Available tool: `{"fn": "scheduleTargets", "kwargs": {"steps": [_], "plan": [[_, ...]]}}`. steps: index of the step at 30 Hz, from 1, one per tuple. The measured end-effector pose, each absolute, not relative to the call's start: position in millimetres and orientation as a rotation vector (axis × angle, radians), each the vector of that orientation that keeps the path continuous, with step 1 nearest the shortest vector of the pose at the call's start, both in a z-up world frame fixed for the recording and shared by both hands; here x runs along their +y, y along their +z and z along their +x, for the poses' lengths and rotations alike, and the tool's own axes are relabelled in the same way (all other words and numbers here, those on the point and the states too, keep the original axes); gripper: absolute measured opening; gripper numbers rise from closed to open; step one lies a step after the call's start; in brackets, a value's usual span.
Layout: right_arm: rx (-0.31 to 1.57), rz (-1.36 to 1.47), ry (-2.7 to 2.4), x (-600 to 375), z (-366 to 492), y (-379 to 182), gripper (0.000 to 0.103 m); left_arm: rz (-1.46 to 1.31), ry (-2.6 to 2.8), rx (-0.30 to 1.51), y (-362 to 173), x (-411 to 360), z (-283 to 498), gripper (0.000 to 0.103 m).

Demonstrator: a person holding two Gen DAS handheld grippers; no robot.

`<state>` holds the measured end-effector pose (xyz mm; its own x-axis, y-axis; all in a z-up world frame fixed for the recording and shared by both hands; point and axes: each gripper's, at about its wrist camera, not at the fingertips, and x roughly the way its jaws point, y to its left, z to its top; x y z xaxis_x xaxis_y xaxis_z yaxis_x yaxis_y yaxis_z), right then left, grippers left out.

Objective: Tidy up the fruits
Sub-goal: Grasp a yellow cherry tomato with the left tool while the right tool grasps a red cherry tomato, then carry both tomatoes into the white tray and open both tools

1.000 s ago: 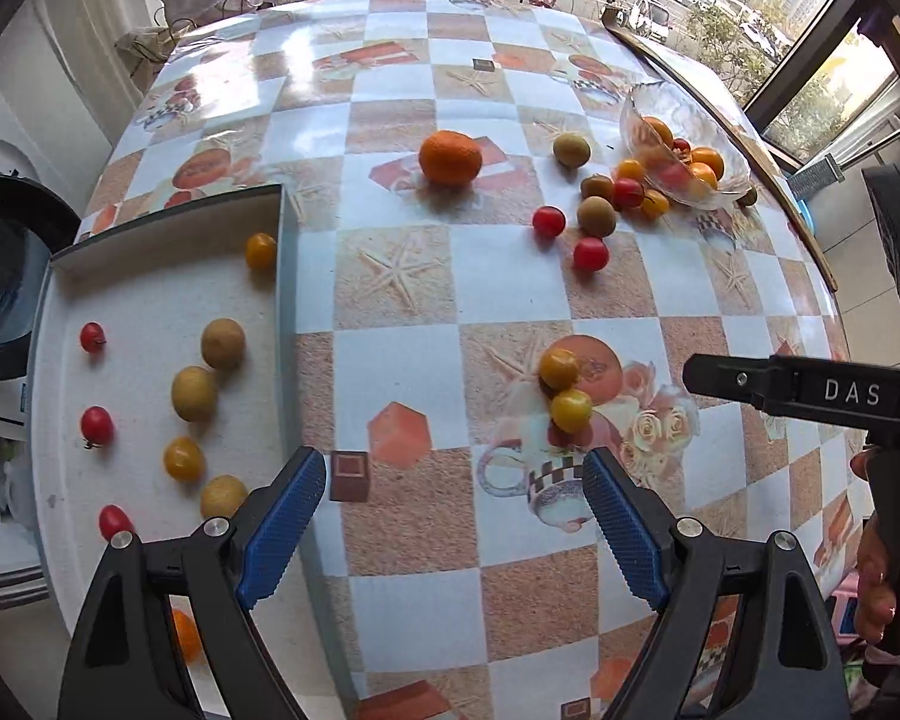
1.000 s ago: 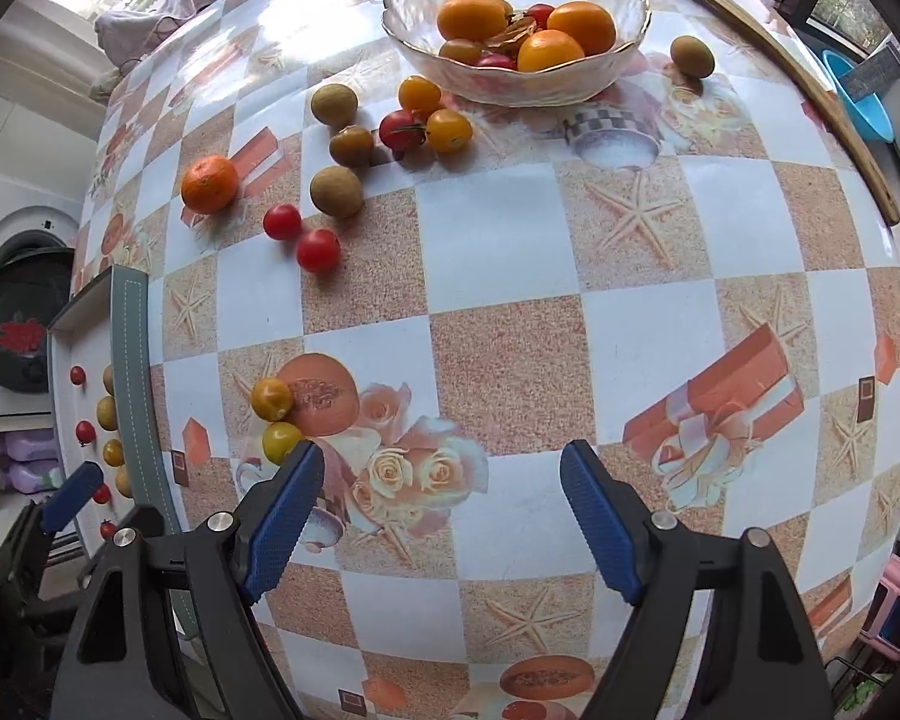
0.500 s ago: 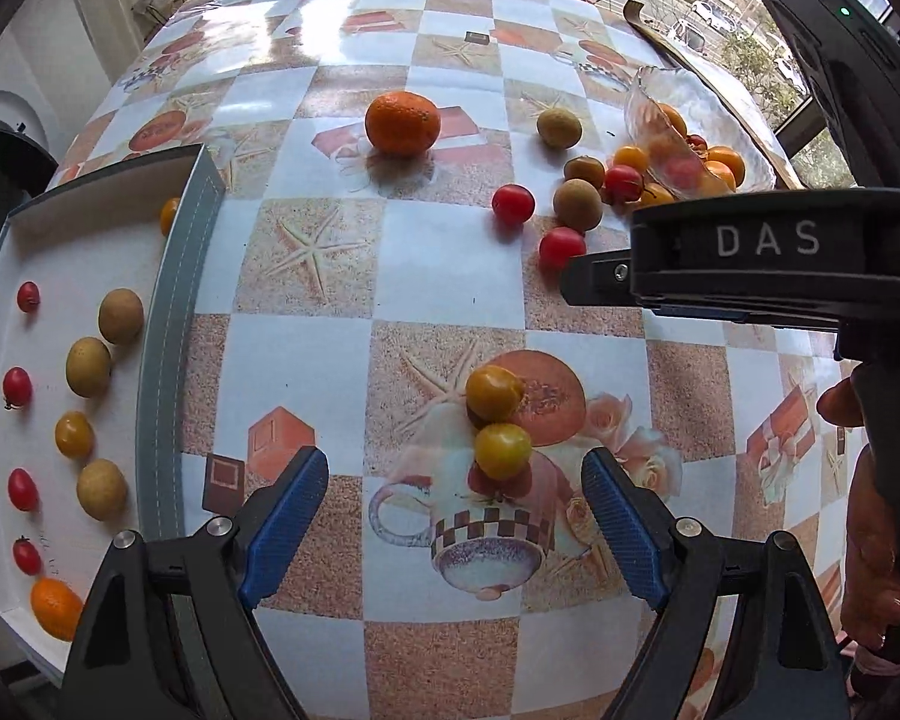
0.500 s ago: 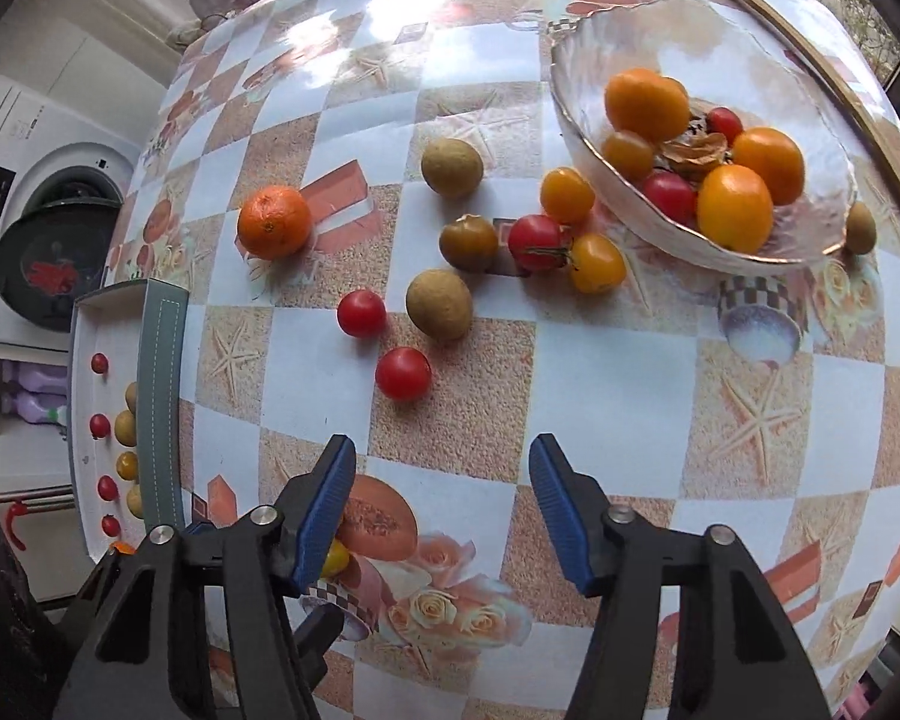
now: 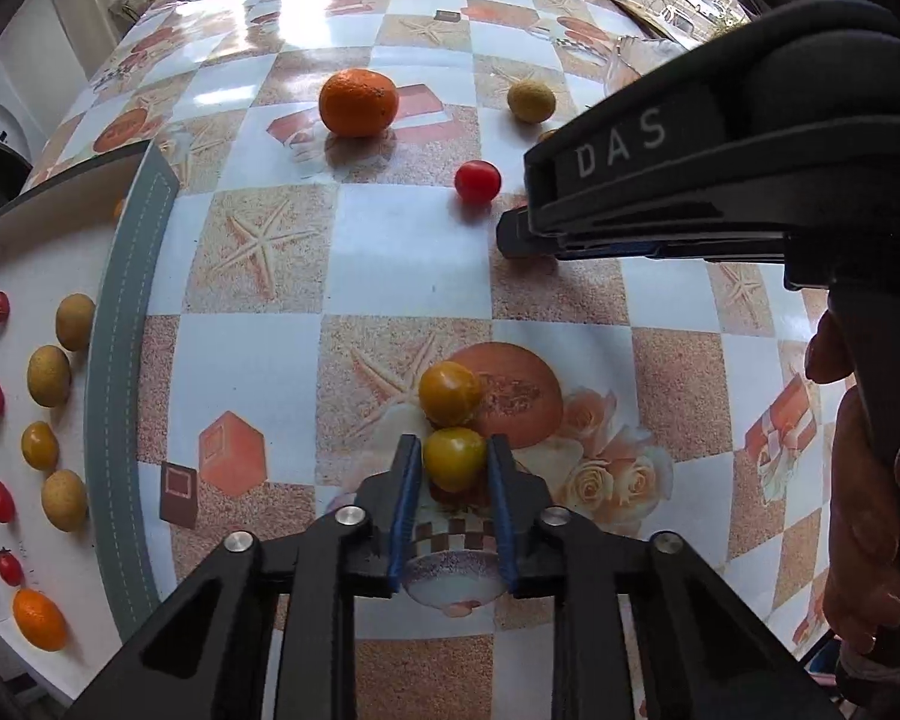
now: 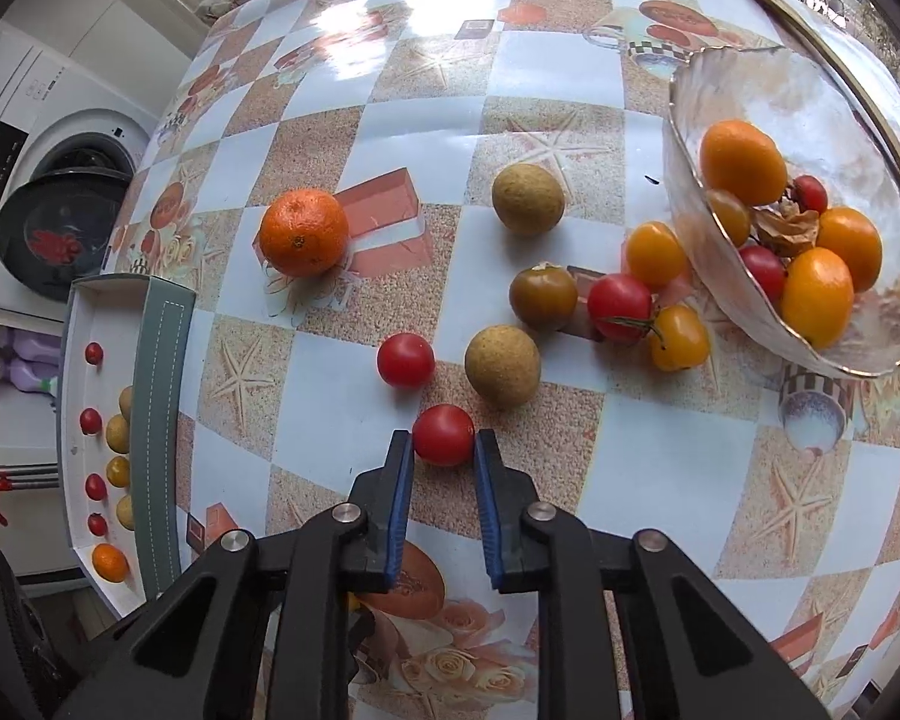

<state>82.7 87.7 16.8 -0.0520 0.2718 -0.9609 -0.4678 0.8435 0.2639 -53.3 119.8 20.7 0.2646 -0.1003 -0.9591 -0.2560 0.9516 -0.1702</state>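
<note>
Table [image 5: 390, 252] with white tray [image 5: 6, 252] at left edge of frame: both tools, wide a second ago, now narrow onto fruit, so two pickups look under way. Left tool [image 5: 453, 459] pinches yellow tomato [image 5: 453, 457], lower centre; right tool [image 6: 444, 441] pinches red tomato [image 6: 443, 435]. Only right view shows glass bowl [image 6: 750, 90], upper right.

Black grippers [image 5: 453, 459] – blue pads, silver screws, white "DAS" lettering.

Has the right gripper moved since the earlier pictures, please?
Yes. The right gripper advanced across the checked tablecloth toward the clear glass bowl, and its fingers closed around a small red cherry tomato.
</note>
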Motion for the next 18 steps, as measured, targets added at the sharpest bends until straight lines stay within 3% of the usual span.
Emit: {"fn": "scheduleTargets", "kwargs": {"steps": [18], "plan": [[1.527, -0.086, 0.583, 32, 33, 52, 0.022, -0.362, 0.051, 1.284, 61, 152, -93, 0.023]]}}
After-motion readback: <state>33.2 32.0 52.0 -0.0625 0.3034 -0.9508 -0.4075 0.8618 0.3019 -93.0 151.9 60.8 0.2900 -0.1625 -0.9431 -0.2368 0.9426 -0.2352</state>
